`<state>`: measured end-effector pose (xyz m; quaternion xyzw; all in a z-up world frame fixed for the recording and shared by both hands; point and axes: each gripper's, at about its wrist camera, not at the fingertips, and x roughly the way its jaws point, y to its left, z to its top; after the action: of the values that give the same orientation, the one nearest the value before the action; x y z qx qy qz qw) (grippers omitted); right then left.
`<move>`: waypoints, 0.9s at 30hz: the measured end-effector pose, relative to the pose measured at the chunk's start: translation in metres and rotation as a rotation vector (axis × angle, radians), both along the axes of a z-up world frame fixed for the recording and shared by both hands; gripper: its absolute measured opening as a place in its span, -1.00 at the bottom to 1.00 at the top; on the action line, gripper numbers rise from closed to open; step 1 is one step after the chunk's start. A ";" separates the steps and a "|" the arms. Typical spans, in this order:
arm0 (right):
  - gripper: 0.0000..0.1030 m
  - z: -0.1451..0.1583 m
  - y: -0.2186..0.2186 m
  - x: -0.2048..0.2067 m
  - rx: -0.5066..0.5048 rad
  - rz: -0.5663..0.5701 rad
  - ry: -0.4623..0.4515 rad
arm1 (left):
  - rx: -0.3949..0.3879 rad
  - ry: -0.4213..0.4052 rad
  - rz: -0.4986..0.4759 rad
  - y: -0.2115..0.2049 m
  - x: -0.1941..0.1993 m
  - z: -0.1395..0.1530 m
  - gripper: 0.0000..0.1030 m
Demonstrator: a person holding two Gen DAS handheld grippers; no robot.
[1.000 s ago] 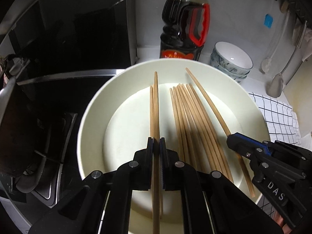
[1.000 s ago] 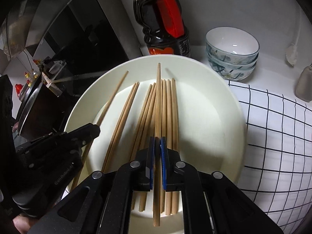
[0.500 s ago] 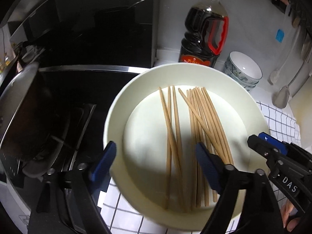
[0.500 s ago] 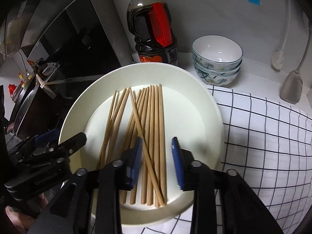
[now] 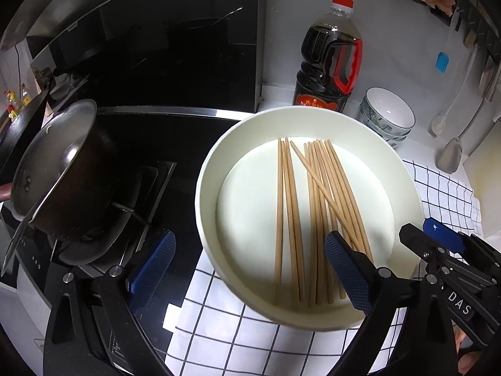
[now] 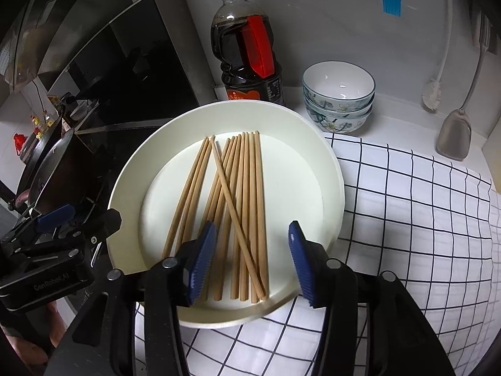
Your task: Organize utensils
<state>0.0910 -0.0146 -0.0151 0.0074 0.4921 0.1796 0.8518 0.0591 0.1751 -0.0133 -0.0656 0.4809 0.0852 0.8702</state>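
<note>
I see the wooden chopsticks [image 6: 233, 206] lying loose in the wide cream plate [image 6: 325, 169], most of them side by side, one crossing the bundle at a slant, a smaller group set a little apart on the stove side. The plate sits on a white checked cloth [image 6: 407, 213], partly over the edge of the black stove top [image 5: 175, 144]. My right gripper [image 6: 252, 257] hangs over the near ends of the sticks, its jaws opening with nothing pinched between the blue pads. My left gripper [image 5: 247, 269] is spread wide and also opening, one pad over the plate, the other outside its rim. Behind the plate stand a dark sauce bottle [image 6: 247, 53] and stacked patterned bowls [image 6: 338, 97]; a metal pot [image 5: 59, 169] sits on the burner.
</note>
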 end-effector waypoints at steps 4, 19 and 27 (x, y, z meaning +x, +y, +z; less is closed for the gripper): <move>-0.06 0.004 0.000 -0.006 -0.001 0.001 -0.003 | 0.001 -0.009 0.005 -0.002 -0.006 0.004 0.84; 0.02 0.019 -0.003 -0.019 -0.003 0.008 -0.020 | 0.022 -0.004 0.008 -0.007 -0.017 0.013 0.87; 0.04 0.021 -0.005 -0.022 -0.006 0.012 -0.018 | 0.024 0.011 0.010 -0.007 -0.020 0.012 0.88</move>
<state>0.0690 -0.0199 0.0063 0.0002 0.4849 0.1832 0.8552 0.0388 0.1676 -0.0009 -0.0571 0.4843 0.0957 0.8678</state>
